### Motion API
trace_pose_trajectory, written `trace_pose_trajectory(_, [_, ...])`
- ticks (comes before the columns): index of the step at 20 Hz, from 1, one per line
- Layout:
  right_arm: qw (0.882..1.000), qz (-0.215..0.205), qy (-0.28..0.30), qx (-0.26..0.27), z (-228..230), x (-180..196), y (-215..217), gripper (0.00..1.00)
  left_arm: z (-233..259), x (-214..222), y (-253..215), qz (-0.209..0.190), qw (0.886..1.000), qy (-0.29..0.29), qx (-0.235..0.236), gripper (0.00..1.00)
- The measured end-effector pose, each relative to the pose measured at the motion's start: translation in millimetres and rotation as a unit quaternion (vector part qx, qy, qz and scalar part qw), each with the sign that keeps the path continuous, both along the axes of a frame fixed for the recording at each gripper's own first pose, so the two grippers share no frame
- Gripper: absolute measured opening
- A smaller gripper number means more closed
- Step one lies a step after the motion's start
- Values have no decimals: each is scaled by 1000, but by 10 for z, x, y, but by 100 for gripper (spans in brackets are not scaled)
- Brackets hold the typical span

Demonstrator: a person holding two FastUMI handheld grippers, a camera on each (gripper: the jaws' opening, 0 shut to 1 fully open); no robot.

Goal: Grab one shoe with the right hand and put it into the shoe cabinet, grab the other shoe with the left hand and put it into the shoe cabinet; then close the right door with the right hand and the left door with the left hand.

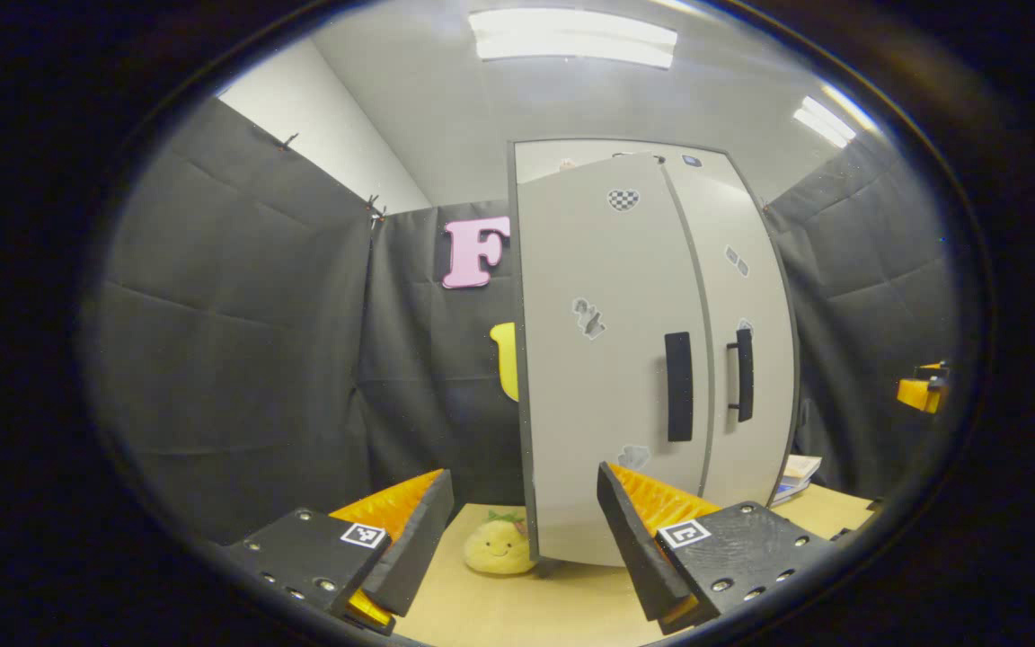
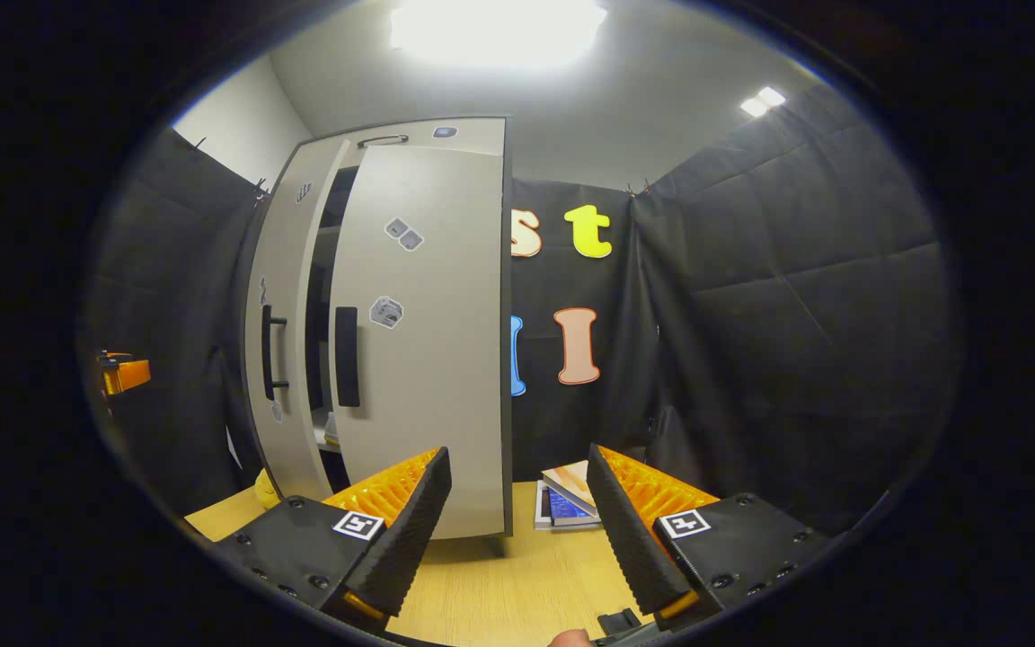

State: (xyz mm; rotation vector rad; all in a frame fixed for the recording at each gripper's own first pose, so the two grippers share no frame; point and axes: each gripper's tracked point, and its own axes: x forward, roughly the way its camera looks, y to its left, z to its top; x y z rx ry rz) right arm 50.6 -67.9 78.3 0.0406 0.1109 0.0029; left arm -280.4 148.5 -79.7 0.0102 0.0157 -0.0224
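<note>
The grey shoe cabinet point(image 1: 607, 270) stands on the table ahead of my left gripper point(image 1: 525, 474), which is open and holds nothing. Its left door point(image 1: 598, 431) with a black handle point(image 1: 678, 386) stands slightly out from the body. The right door point(image 1: 751, 270) sits beside it. In the right gripper view the right door point(image 2: 428, 359) is ajar, with a dark gap point(image 2: 315, 305) between the doors. Something pale point(image 2: 331, 429) shows low in that gap; I cannot tell what it is. My right gripper point(image 2: 516, 452) is open and empty, in front of that door's outer edge.
A yellow plush toy point(image 1: 499, 546) lies on the wooden table point(image 1: 526, 611) at the cabinet's left foot. Books point(image 2: 562, 499) are stacked at its right foot. Black cloth walls close in on both sides. Each gripper appears far off in the other's view point(image 1: 922, 391) point(image 2: 122, 373).
</note>
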Motion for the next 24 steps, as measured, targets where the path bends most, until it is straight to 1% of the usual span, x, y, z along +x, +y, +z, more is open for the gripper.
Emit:
trace_pose_trajectory(1, [1000, 5, -2, 0, 10, -41, 32, 92, -8, -97, 56, 4, 1000, 2, 4, 93])
trace_pose_trajectory(2, [1000, 9, -3, -2, 8, -89, 56, 95, -34, -188, 112, 8, 1000, 4, 6, 98])
trace_pose_trajectory(4, [1000, 12, -7, -7, 6, -181, 78, 95, -95, -346, 223, 16, 1000, 11, 10, 98])
trace_pose_trajectory(5, [1000, 14, -9, -10, 8, -219, 87, 92, -130, -414, 270, 21, 1000, 13, 12, 93])
trace_pose_trajectory(7, [1000, 19, -13, -5, 4, -306, 121, 92, -221, -546, 335, 29, 999, 19, 17, 93])
trace_pose_trajectory(8, [1000, 21, -14, -1, -8, -341, 135, 95, -257, -598, 361, 33, 999, 22, 19, 93])
trace_pose_trajectory(10, [1000, 22, -15, 7, -22, -405, 142, 95, -343, -684, 368, 32, 999, 30, 17, 93])
trace_pose_trajectory(11, [1000, 22, -14, 10, -21, -419, 143, 95, -371, -709, 361, 33, 999, 33, 15, 98])
trace_pose_trajectory(12, [1000, 22, -15, 13, -22, -430, 143, 95, -399, -723, 371, 33, 999, 36, 13, 93])
trace_pose_trajectory(15, [999, 25, -19, 15, -3, -465, 146, 95, -405, -716, 366, 32, 999, 35, 13, 94])
trace_pose_trajectory(16, [999, 24, -18, 15, -15, -475, 146, 92, -409, -729, 364, 32, 999, 33, 15, 93])
trace_pose_trajectory(17, [999, 24, -17, 17, -22, -478, 147, 95, -399, -727, 356, 32, 999, 32, 15, 93])
trace_pose_trajectory(18, [999, 23, -16, 21, -22, -482, 149, 95, -396, -737, 354, 31, 999, 30, 13, 89])
trace_pose_trajectory(19, [999, 24, -17, 24, -17, -485, 150, 95, -386, -734, 355, 30, 999, 29, 13, 89])
trace_pose_trajectory(20, [999, 22, -18, 25, -18, -481, 147, 95, -384, -733, 363, 31, 999, 27, 14, 94])
trace_pose_trajectory(21, [999, 19, -20, 23, -7, -482, 132, 92, -378, -728, 355, 30, 999, 26, 14, 93])
trace_pose_trajectory(22, [999, 17, -21, 21, 3, -465, 115, 92, -374, -730, 355, 29, 999, 25, 14, 98])
trace_pose_trajectory(23, [999, 16, -21, 21, -3, -455, 124, 92, -374, -721, 355, 28, 999, 24, 14, 93])
trace_pose_trajectory(24, [999, 18, -20, 23, -5, -448, 135, 95, -397, -722, 355, 27, 999, 27, 15, 93])
